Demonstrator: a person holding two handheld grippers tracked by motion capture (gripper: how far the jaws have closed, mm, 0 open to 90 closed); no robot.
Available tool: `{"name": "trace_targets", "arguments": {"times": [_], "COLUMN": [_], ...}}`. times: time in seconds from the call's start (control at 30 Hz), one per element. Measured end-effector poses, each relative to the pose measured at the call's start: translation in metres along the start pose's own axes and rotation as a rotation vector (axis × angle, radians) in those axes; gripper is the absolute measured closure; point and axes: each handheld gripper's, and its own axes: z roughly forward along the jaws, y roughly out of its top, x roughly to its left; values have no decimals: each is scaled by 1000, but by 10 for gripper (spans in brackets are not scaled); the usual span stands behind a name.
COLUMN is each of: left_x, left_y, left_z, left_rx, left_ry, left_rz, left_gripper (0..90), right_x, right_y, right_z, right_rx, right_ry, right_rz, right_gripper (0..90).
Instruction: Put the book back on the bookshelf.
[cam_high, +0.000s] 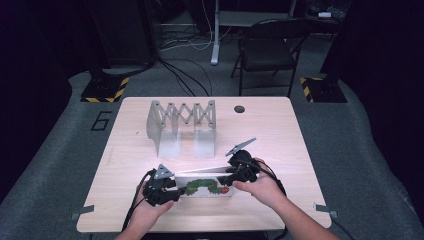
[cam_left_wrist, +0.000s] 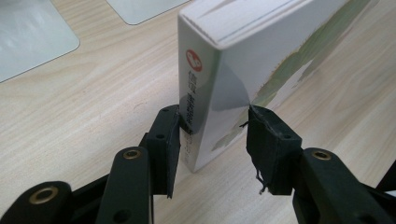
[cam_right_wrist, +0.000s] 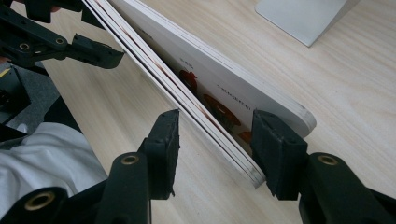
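Observation:
A white board book (cam_high: 205, 186) with a green caterpillar on its cover stands on its long edge near the front of the wooden table (cam_high: 280, 135), leaning a little. My left gripper (cam_high: 179, 192) is shut on the spine end, and the left gripper view shows both pads against the book (cam_left_wrist: 243, 42) with the gripper (cam_left_wrist: 212, 126) low at the table. My right gripper (cam_high: 227, 181) is shut on the other end; in the right gripper view the book's (cam_right_wrist: 210, 84) page edges run between the jaws (cam_right_wrist: 215, 135). The left gripper (cam_right_wrist: 100, 49) shows at the far end there.
A grey accordion-style rack (cam_high: 182, 125) with two flat base plates stands behind the book at mid-table; its plates (cam_left_wrist: 28, 37) lie close ahead of the left gripper. A cable hole (cam_high: 239, 109) is at the back. A folding chair (cam_high: 267, 50) stands beyond the table.

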Motion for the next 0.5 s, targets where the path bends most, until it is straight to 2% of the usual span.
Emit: {"name": "trace_targets", "arguments": {"times": [0.17, 0.23, 0.3, 0.43, 0.47, 0.5], "left_x": [-4, -3, -3, -2, -1, -1], "left_y": [-2, -2, -2, -3, -3, -3], "left_z": [1, 0, 2, 2, 3, 3], "left_rx": [-8, 6, 2, 7, 3, 3], "left_ry": [-6, -12, -12, -20, -23, -28], "left_rz": [10, 26, 16, 23, 15, 4], "left_gripper": [550, 548, 545, 541, 539, 537], "right_x": [1, 0, 0, -1, -3, -2], "right_y": [-5, -7, -8, -9, -9, -9], "right_z": [-2, -3, -3, -6, -6, -6], "right_rx": [-6, -15, -22, -25, -30, -32], "right_ry": [5, 6, 2, -4, -2, -4], "right_rz": [13, -5, 0, -4, -19, -8], "right_gripper": [518, 517, 517, 515, 513, 513]}}
